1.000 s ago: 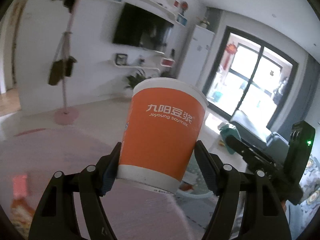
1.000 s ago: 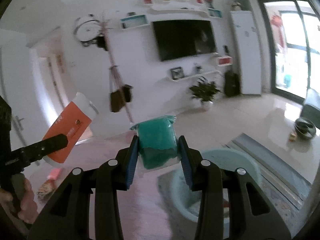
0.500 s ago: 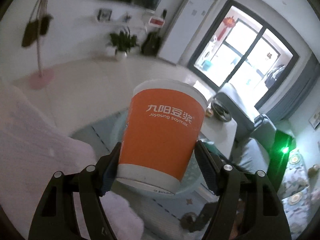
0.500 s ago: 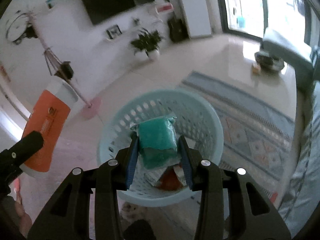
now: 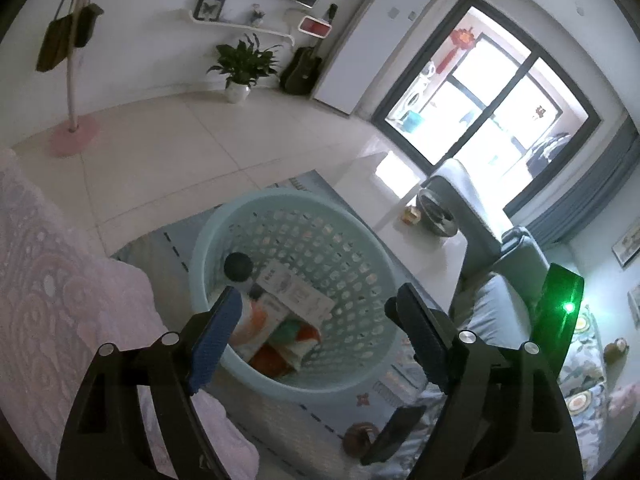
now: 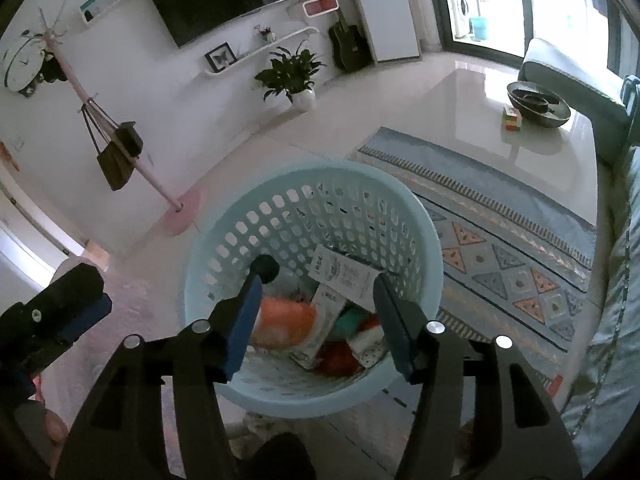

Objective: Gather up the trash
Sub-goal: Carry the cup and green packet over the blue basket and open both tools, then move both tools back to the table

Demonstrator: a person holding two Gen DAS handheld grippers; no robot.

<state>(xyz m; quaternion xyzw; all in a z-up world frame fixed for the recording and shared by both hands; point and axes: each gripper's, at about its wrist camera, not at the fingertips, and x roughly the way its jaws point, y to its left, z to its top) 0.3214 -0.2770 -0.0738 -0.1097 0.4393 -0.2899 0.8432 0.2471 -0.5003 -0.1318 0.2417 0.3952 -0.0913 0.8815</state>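
A light blue perforated basket (image 5: pixel 288 200) (image 6: pixel 320 168) stands on the rug right below both grippers. Inside it lie the orange paper cup (image 5: pixel 256 318) (image 6: pixel 282 326), blurred, and the teal packet (image 5: pixel 292 326) (image 6: pixel 348 320), beside a white carton (image 5: pixel 296 292) (image 6: pixel 344 274) and other wrappers. My left gripper (image 5: pixel 318 300) hangs over the basket with its jaws opening and nothing between them. Over the same basket my right gripper (image 6: pixel 318 284) has its jaws opening too, with an empty gap. A dark round object (image 6: pixel 264 266) leans on the basket's left wall.
A pink patterned blanket (image 5: pixel 60 300) fills the left. The patterned rug (image 6: pixel 500 248) runs right toward a white low table (image 6: pixel 520 148) with a dark bowl (image 6: pixel 536 104), and a grey sofa (image 5: pixel 500 300) beyond. A coat stand (image 5: pixel 74 136) and potted plant (image 6: pixel 292 72) stand by the far wall.
Both grippers tipped down over the basket, then opened. The orange cup left the left jaws and the teal packet left the right jaws; both now lie in the basket.
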